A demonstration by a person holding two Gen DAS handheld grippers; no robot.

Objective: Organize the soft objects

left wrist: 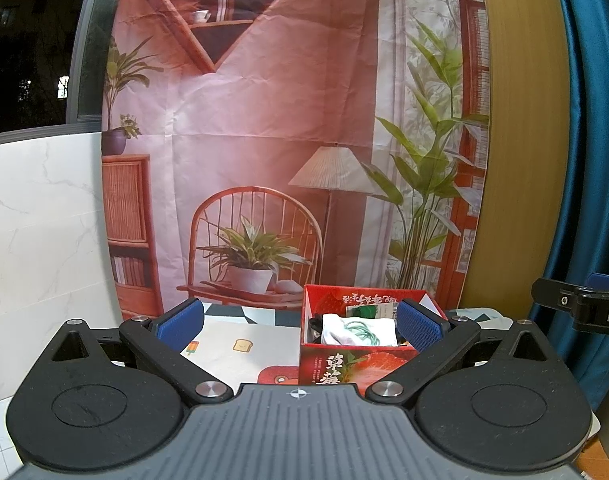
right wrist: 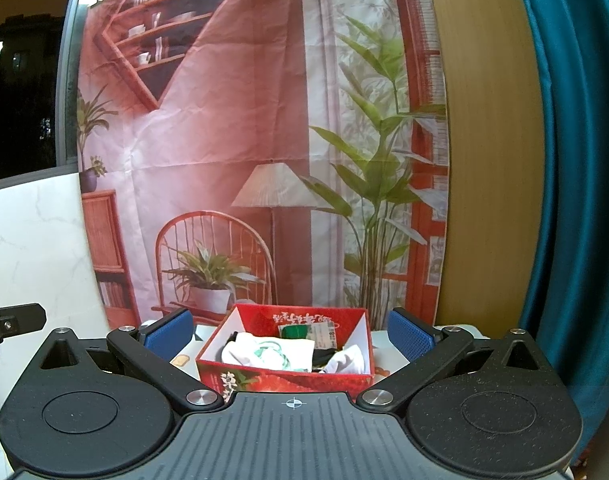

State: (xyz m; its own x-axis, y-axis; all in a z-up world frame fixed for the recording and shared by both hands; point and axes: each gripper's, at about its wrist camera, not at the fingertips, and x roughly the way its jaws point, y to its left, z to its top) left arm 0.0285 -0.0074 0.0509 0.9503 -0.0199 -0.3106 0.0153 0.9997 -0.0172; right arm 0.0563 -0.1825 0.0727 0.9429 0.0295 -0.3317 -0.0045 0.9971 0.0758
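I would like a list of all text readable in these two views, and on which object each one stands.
"草莓": white characters on the front of the red cardboard strawberry box, partly cut off by the gripper body.
"DA": white letters on the black right gripper at the edge of the left wrist view; the rest is cut off.
Script on the box's inner back wall: upside down, unreadable.
Label in the box: too small.

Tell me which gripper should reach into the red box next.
Right, probably. The red box sits centred between the open right gripper, its white cloth in view. For the open left gripper, the box lies off towards its right finger.
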